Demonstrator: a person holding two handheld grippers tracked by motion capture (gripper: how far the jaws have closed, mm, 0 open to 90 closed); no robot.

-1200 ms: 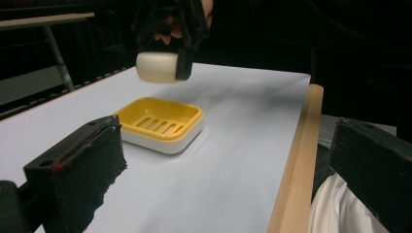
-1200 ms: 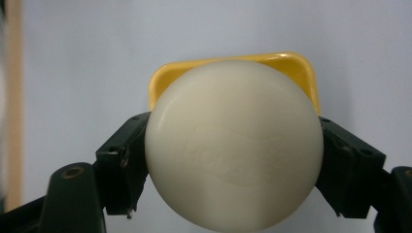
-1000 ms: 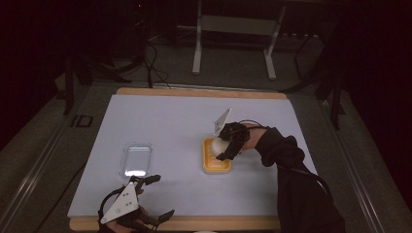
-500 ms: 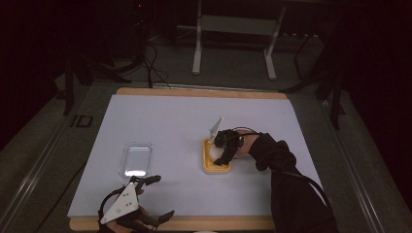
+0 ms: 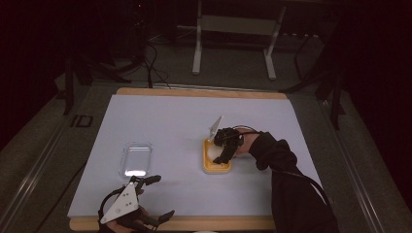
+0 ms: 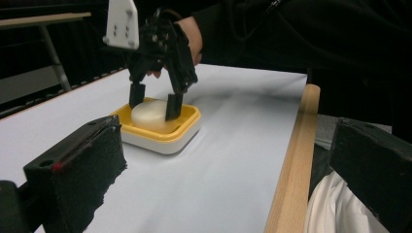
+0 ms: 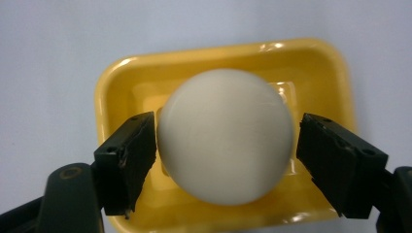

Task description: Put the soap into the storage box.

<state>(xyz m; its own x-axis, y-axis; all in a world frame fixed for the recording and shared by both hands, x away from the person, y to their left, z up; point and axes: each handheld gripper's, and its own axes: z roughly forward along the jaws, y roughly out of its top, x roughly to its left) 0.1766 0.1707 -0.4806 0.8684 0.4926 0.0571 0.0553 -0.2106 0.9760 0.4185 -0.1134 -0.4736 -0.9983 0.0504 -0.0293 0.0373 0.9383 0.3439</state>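
Right, the right gripper [image 7: 226, 165] straddles the white puck [image 7: 226, 136] that sits in the yellow tray [image 7: 121, 82], jaws apart; one pad is touching or nearly touching the puck's edge, the other has a clear gap, so nothing is gripped. My guess at the step: about to close on the puck. Risks, as I judge them: the off-centre straddle means the near pad hits first and shoves the puck sideways in the tray before the far pad lands; the puck's smooth rounded edge could let it squirt out of flat pads; the tray looks light and glossy on a smooth sheet, so it may slide or lift with the puck. Materials: the puck is a matte off-white domed disc, faintly scuffed; the tray is shiny yellow plastic with rounded corners and a white base [image 6: 160, 143]. The table [image 5: 165, 121] has a pale smooth covering with a wooden edge. A clear, rounded rectangular lid [image 5: 136, 158] lies well to the left. The left gripper [image 5: 145, 201] sits idle at the near edge, jaws wide and empty.
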